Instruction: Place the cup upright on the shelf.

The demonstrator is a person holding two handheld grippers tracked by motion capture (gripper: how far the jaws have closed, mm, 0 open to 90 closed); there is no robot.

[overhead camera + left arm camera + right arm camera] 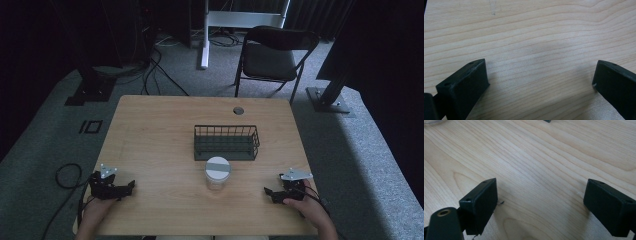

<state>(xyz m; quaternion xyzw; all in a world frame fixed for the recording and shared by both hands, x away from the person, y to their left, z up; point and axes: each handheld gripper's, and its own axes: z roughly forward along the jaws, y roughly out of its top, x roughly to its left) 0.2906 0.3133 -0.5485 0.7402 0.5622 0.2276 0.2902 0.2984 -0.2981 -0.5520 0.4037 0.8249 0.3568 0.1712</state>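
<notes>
At the left edge of the wooden table, the left gripper rests on the tabletop in the person's left hand, its grey three-cornered plate on top. In the left gripper view its two black jaws stand wide apart with nothing but bare wood grain between them.

Near the middle of the table, toward the person's edge, stands a clear plastic jar with a white lid bearing a grey strip. It is upright, roughly midway between the two grippers and well apart from both. Just behind it sits a dark wire basket, close to the jar.

At the right, the right gripper lies on the table in the right hand, pointing toward the jar. Its jaws are also spread wide over bare wood.
</notes>
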